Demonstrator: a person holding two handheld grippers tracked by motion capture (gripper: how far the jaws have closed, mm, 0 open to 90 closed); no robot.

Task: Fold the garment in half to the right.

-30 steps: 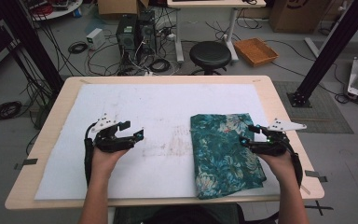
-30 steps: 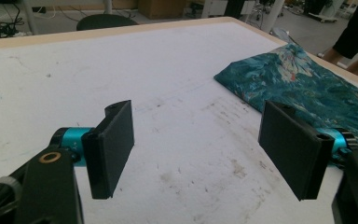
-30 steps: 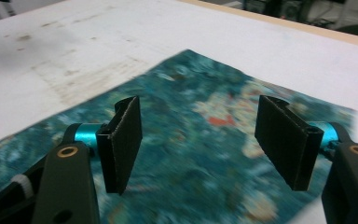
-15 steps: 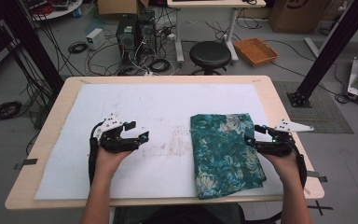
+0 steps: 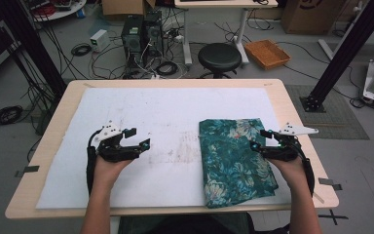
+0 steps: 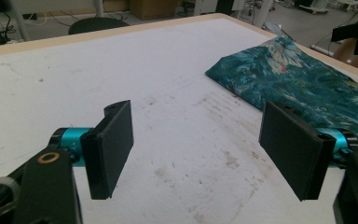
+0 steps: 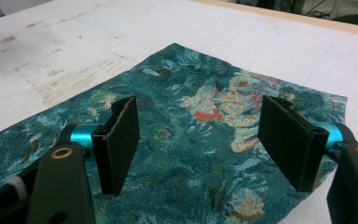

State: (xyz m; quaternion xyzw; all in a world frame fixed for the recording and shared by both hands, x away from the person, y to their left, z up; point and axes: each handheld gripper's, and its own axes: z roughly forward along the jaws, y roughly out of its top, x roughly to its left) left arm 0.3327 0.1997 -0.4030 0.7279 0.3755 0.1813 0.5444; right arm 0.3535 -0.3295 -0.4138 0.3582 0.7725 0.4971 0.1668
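1. High view: your left hand-held gripper (image 5: pixel 135 138) hangs over the bare white sheet (image 5: pixel 165 112) covering the surface (image 5: pixel 63 105), jaws released, nothing between them. Your right hand-held gripper (image 5: pixel 260 140) sits at the right edge of the folded cloth (image 5: pixel 233 158), jaws also released, gripping nothing. The cloth is a teal floral weave, a roughly rectangular fold, lying flat on the right half of the surface, reaching the near edge. Well behind the surface: a round black stool (image 5: pixel 219 57), a wicker tray (image 5: pixel 267 52), computer towers (image 5: pixel 137 36) and loose cables on the floor.
2. Left gripper view: two flat black rectangular pads (image 6: pixel 114 147) stand wide apart over scuffed, stained white sheet. The cloth (image 6: pixel 303 79) lies off to the right, well apart from the left pad, with a soft rumpled edge. Nothing is in the way.
3. Right gripper view: pads (image 7: pixel 121 142) spread wide above the cloth (image 7: pixel 205 135); woven texture, with orange and cream flowers on teal. The cloth lies below both pads, not pinched.
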